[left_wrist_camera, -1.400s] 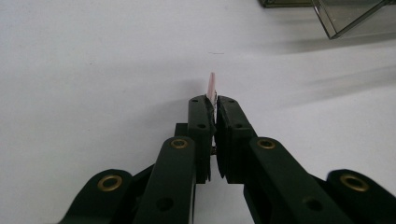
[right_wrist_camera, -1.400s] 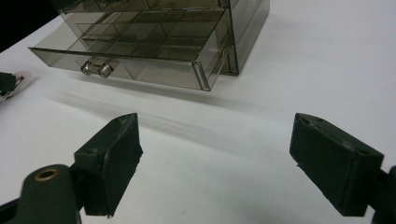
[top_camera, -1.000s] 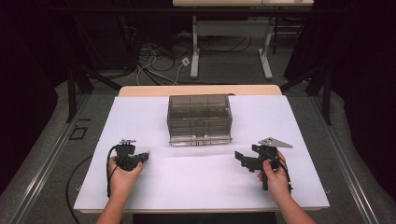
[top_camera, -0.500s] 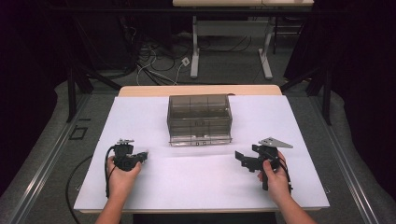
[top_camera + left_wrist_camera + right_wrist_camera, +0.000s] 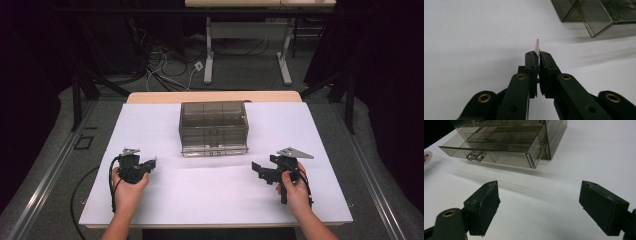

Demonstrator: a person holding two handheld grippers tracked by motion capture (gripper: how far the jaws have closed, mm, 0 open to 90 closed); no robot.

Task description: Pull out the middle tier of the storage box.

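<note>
Left tool [image 5: 537, 58]: its jaws are pinched tight on a thin flat piece [image 5: 537, 46], pinkish at the edge, that sticks up from the tips. It sits low and left in the high view [image 5: 150, 164].
Right tool [image 5: 539, 205]: its jaws are wide apart and hold nothing. It sits low and right in the high view [image 5: 257, 167].
Drawer box [image 5: 214, 127]: a clear smoky box in the middle of the white table [image 5: 215, 192].
Drawer [image 5: 494, 147]: the bottom one is pulled out a bit, at the top of the right gripper view. It looks empty.
Done: the piece is picked up and the drawer is open.
Left: I think the piece must go into the drawer, then the drawer gets pushed shut.
Writing: none I can read.
</note>
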